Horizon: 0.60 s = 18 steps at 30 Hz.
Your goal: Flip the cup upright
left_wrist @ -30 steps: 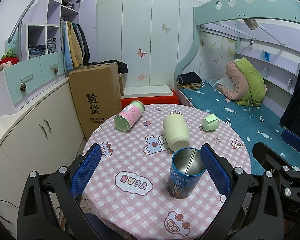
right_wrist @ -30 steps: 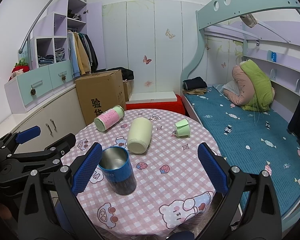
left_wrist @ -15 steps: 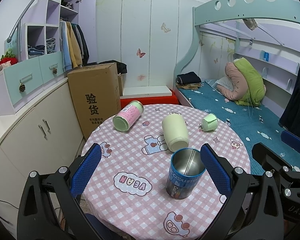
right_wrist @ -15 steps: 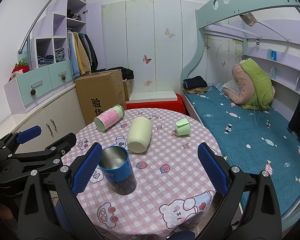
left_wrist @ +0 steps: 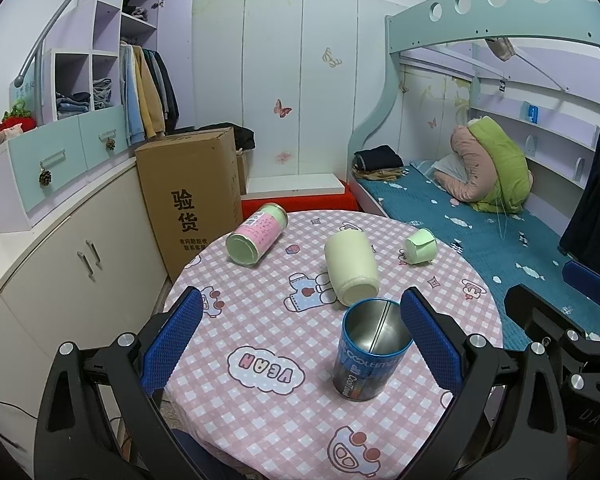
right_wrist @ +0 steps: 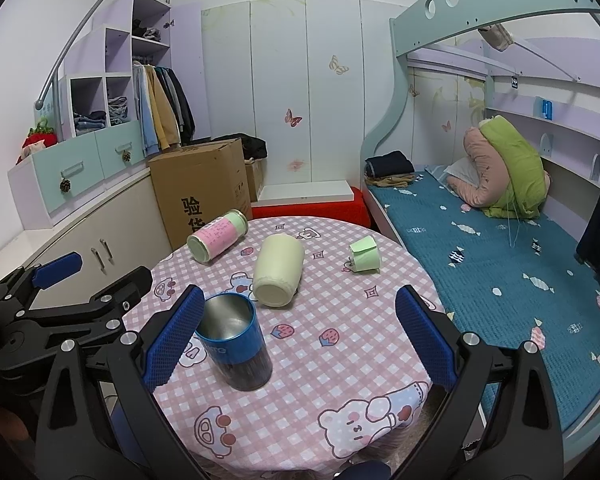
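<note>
With the blue cup [left_wrist: 371,347] already upright near me, I judge the cream cup [right_wrist: 279,276] next: it lies on its side just behind the blue one, long axis running away from me, base toward me. Both my left gripper [left_wrist: 300,344] and right gripper [right_wrist: 296,340] are spread wide, empty; the right looks better aligned.

A round bench [left_wrist: 260,420] under a pink checked cartoon cloth carries an upright blue steel cup [left_wrist: 370,350]; beyond it lie a cream cylindrical cup [left_wrist: 350,266], a pink-labelled green jar [left_wrist: 256,234] and a small green paper cup [left_wrist: 420,246].
</note>
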Each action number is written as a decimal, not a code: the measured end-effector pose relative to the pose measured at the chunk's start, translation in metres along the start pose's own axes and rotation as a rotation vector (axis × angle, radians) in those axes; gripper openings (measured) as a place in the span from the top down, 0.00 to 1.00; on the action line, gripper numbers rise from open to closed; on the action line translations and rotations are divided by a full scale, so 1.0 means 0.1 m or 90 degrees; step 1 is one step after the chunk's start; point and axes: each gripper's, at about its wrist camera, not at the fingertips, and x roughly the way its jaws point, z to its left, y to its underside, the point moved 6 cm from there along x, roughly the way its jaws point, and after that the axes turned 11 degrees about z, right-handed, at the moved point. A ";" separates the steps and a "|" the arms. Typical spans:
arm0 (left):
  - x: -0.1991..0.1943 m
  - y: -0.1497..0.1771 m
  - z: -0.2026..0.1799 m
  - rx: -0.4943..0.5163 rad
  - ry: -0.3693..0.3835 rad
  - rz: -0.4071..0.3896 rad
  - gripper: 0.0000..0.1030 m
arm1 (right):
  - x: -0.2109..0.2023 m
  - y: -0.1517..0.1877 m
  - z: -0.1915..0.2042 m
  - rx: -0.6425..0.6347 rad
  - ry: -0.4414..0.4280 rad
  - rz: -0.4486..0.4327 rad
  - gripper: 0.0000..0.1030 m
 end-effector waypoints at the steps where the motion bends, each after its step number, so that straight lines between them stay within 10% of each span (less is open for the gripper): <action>1: 0.00 0.00 0.00 0.000 0.000 0.000 0.07 | 0.00 0.00 0.00 0.000 0.000 0.000 0.06; 18: 0.00 0.00 0.00 0.000 0.000 0.001 0.07 | 0.01 0.00 0.00 0.002 0.000 0.003 0.06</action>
